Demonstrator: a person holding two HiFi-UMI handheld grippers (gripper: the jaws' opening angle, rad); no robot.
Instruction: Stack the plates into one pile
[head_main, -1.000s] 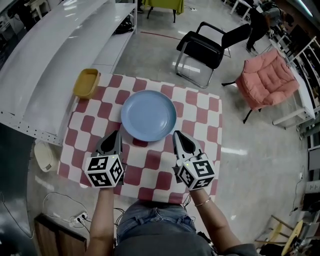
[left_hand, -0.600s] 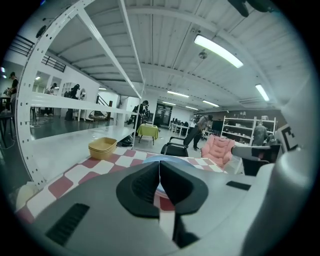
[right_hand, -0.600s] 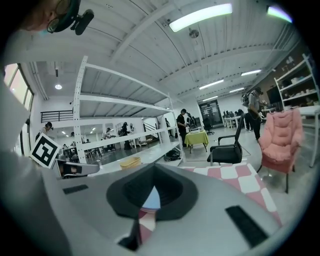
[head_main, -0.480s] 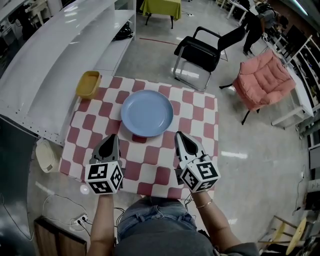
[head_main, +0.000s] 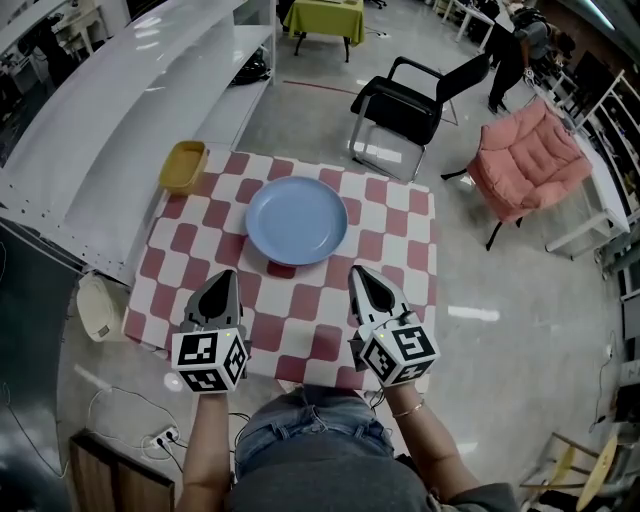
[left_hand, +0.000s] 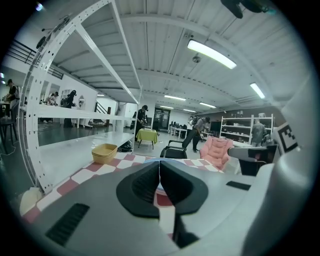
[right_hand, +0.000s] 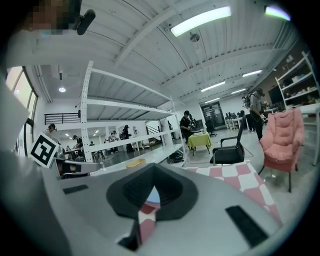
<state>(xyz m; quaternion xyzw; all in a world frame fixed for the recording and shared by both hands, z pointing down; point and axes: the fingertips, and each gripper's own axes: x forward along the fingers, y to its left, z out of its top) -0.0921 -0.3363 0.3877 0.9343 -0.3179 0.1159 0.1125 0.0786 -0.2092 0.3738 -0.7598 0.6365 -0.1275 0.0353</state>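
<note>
A light blue plate (head_main: 296, 220) lies on the red-and-white checked table (head_main: 395, 240), toward its far middle. A yellow plate or shallow dish (head_main: 184, 166) sits at the table's far left corner, also visible as the yellow dish (left_hand: 104, 153) in the left gripper view. My left gripper (head_main: 224, 281) is shut and empty over the near left part of the table. My right gripper (head_main: 358, 277) is shut and empty over the near right part. Both hang short of the blue plate, a sliver of which, the blue plate (right_hand: 151, 197), shows past the right jaws.
A white shelf unit (head_main: 120, 110) runs along the table's left side. A black chair (head_main: 425, 100) and a pink cushioned chair (head_main: 530, 155) stand on the floor beyond the table. A white object (head_main: 95, 308) lies on the floor at left. People stand far off.
Both grippers have drawn back a little toward me, away from the blue plate. The head view has shifted slightly. The plates have not moved.
</note>
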